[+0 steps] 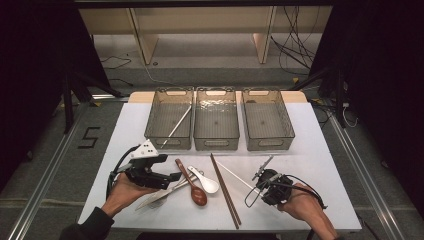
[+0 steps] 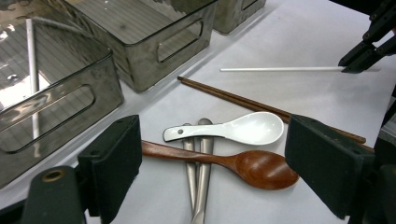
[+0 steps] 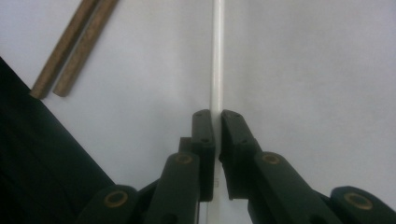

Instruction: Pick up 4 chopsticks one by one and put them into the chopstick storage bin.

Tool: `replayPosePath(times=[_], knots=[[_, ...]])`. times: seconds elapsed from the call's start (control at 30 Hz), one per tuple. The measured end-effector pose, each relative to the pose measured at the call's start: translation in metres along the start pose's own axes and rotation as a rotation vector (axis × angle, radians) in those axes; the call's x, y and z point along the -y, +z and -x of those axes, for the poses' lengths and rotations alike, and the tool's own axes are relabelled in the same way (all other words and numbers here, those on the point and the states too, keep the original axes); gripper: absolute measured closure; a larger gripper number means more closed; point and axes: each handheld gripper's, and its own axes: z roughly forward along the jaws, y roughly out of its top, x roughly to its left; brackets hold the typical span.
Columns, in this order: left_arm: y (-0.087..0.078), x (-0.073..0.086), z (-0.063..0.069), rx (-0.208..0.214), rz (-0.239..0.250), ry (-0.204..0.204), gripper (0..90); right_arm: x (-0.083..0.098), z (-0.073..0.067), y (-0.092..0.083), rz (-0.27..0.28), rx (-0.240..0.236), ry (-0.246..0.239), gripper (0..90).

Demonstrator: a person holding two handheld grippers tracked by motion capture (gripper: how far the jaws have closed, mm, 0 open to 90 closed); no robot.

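White chopstick (image 3: pixel 217 56) apparently pinched between right gripper (image 3: pixel 217 116) pads.

One readable mark: a black numeral "5" (image 1: pixel 89 137) on the grey floor (image 1: pixel 55 125), left of the table (image 1: pixel 130 120). Nothing else legible.

A white table (image 1: pixel 320 150) stands on a grey floor (image 1: pixel 50 165), lit from above while black curtains darken the room at 9 and 3 o'clock. At 12 o'clock a pale wooden bench (image 1: pixel 200 25) spans the far side, with loose black cables (image 1: pixel 295 45) at 1 o'clock. A black "5" (image 1: pixel 89 137) marks the floor at 9 o'clock, beside a metal rail (image 1: pixel 45 185).
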Motion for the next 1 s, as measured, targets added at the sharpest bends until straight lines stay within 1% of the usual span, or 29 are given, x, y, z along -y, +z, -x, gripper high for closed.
replayPosePath(times=[0.2, 0.3, 0.37, 0.4, 0.43, 0.5, 0.53, 0.57, 0.6, 0.67, 0.77, 0.8, 0.87, 0.93, 1.0], knots=[[0.004, -0.006, 0.006, 0.017, -0.012, 0.041, 18.4, -0.006, -0.010, -0.005, 0.017, 0.004, -0.047, 85.0], [0.008, -0.009, 0.010, 0.035, -0.039, 0.066, 18.4, -0.009, -0.015, -0.008, 0.022, 0.003, -0.081, 85.0], [0.011, -0.011, 0.013, 0.042, -0.046, 0.084, 18.4, -0.011, -0.018, -0.009, 0.025, 0.006, -0.103, 85.0], [0.013, -0.013, 0.014, 0.054, -0.050, 0.097, 18.4, -0.012, -0.019, -0.010, 0.027, 0.006, -0.118, 85.0], [0.014, -0.014, 0.015, 0.062, -0.048, 0.096, 18.4, -0.013, -0.021, -0.010, 0.026, 0.006, -0.127, 85.0], [0.017, -0.017, 0.018, 0.069, -0.060, 0.121, 18.6, -0.015, -0.024, -0.011, 0.024, 0.008, -0.146, 85.0], [0.019, -0.018, 0.019, 0.073, -0.064, 0.129, 18.6, -0.017, -0.027, -0.011, 0.030, 0.006, -0.149, 85.0], [0.020, -0.020, 0.021, 0.079, -0.071, 0.138, 18.7, -0.018, -0.028, -0.011, 0.029, 0.007, -0.166, 85.0], [0.021, -0.022, 0.022, 0.084, -0.079, 0.146, 18.9, -0.019, -0.030, -0.012, 0.025, 0.008, -0.171, 85.0], [0.026, -0.025, 0.025, 0.093, -0.102, 0.172, 19.1, -0.021, -0.033, -0.013, 0.024, 0.009, -0.183, 85.0], [0.033, -0.030, 0.031, 0.103, -0.158, 0.211, 19.1, -0.024, -0.037, -0.015, 0.029, 0.012, -0.205, 85.0], [0.036, -0.031, 0.033, 0.110, -0.170, 0.217, 19.1, -0.024, -0.037, -0.015, 0.032, 0.012, -0.213, 85.0], [0.040, -0.033, 0.035, 0.122, -0.211, 0.238, 19.0, -0.026, -0.039, -0.016, 0.035, 0.016, -0.218, 85.0], [0.044, -0.034, 0.038, 0.121, -0.237, 0.264, 18.7, -0.027, -0.040, -0.016, 0.041, 0.015, -0.230, 85.0], [0.048, -0.035, 0.040, 0.129, -0.263, 0.278, 18.7, -0.028, -0.041, -0.017, 0.039, 0.015, -0.241, 85.0]])
